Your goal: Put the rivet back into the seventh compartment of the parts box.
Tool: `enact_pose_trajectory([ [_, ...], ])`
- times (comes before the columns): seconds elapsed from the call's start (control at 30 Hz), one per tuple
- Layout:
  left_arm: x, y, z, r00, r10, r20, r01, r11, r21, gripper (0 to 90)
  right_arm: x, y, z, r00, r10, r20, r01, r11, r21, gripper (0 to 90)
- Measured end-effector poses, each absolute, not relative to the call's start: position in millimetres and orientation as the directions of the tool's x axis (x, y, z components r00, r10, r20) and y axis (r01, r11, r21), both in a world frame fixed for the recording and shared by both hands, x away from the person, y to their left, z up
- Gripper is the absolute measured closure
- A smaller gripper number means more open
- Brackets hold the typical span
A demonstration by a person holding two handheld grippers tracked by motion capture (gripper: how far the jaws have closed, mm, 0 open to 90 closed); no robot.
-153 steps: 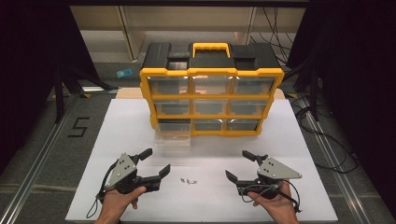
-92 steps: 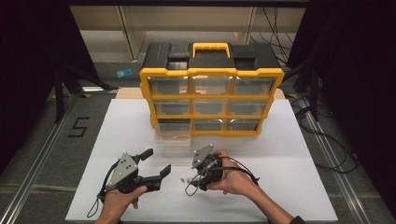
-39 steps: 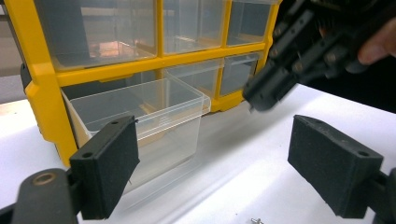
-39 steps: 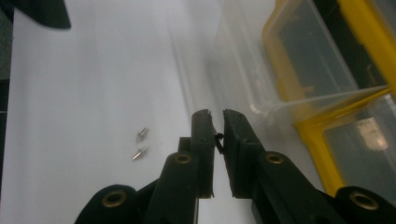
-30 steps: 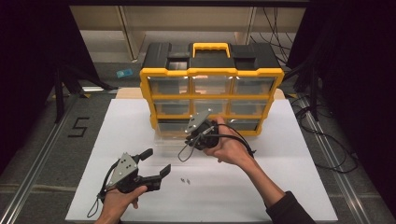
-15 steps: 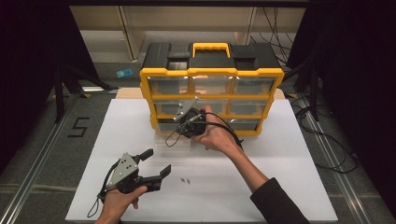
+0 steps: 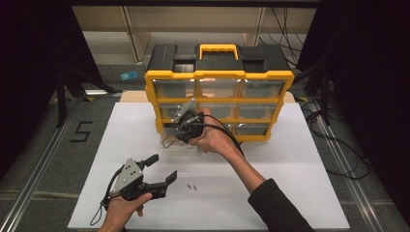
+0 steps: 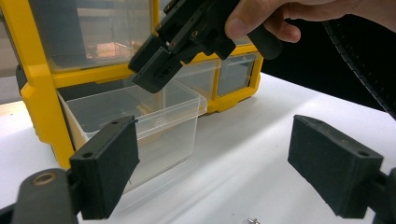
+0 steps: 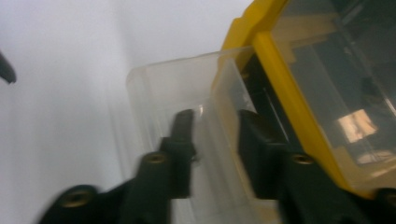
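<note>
Right gripper (image 7: 180,126): over the pulled-out clear drawer (image 8: 135,116) at the bottom-left bay of the yellow organizer (image 7: 220,92). Jaws have just been opening; now parted a little, gap narrow. In the right gripper view they sit above the drawer's open top, nothing pinched; that view is blurred, so contact with the drawer wall cannot be judged.

Left gripper (image 7: 157,169): low over the white table (image 7: 290,193), jaws spread wide, empty.

Two small screws (image 7: 191,186) lie on the table just right of the left jaws. One is cut off at the bottom edge of the left gripper view. Drawer contents not discernible.
</note>
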State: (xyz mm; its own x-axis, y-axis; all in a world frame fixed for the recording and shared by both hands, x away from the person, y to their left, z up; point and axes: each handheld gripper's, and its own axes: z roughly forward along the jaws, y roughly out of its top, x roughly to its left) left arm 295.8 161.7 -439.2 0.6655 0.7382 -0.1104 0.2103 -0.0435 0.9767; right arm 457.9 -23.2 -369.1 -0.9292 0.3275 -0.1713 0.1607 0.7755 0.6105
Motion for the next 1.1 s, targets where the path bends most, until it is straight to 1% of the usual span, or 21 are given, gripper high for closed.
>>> enact_pose_trajectory([
  [0.03,296,162,-439,0.663,0.74,-0.113,0.212,-0.041,0.976,15.9,457,-25,-366,-0.916,0.356,-0.184,0.17,0.761,0.626,52.8],
  [0.07,296,162,-439,0.663,0.74,-0.113,0.212,-0.041,0.976,15.9,457,-25,-366,-0.916,0.356,-0.184,0.17,0.761,0.626,52.8],
  [0.1,296,162,-439,0.663,0.74,-0.112,0.212,-0.042,0.976,16.0,453,-29,-360,-0.914,0.365,-0.178,0.169,0.74,0.651,46.7],
  [0.13,296,162,-439,0.662,0.741,-0.112,0.212,-0.043,0.976,16.0,453,-29,-360,-0.914,0.365,-0.178,0.169,0.74,0.651,46.7],
  [0.23,296,162,-439,0.662,0.742,-0.11,0.212,-0.045,0.976,16.0,438,-38,-345,-0.91,0.365,-0.195,0.145,0.724,0.674,39.0],
  [0.27,296,162,-439,0.662,0.742,-0.11,0.212,-0.045,0.976,15.9,438,-38,-345,-0.91,0.365,-0.195,0.145,0.724,0.674,39.0],
  [0.3,296,162,-439,0.66,0.743,-0.11,0.213,-0.045,0.976,16.0,428,-44,-341,-0.914,0.354,-0.199,0.128,0.716,0.686,37.1],
  [0.33,296,162,-439,0.66,0.743,-0.11,0.213,-0.045,0.976,16.0,428,-44,-341,-0.914,0.354,-0.199,0.128,0.716,0.686,37.1],
  [0.43,296,163,-439,0.655,0.747,-0.11,0.212,-0.042,0.976,16.0,413,-54,-343,-0.921,0.335,-0.199,0.116,0.723,0.681,34.5],
  [0.63,298,162,-439,0.66,0.744,-0.106,0.205,-0.042,0.978,16.0,386,-80,-363,-0.936,0.313,-0.163,0.132,0.739,0.66,32.3],
  [0.77,296,162,-439,0.655,0.748,-0.105,0.211,-0.047,0.976,16.0,383,-85,-376,-0.938,0.313,-0.151,0.154,0.765,0.625,32.1],
  [0.83,296,162,-439,0.656,0.747,-0.107,0.208,-0.043,0.977,16.0,383,-85,-390,-0.945,0.301,-0.13,0.169,0.786,0.595,32.1],
  [1.1,296,162,-438,0.658,0.745,-0.11,0.205,-0.036,0.978,16.0,382,-82,-414,-0.953,0.283,-0.106,0.183,0.82,0.542,33.1],
])
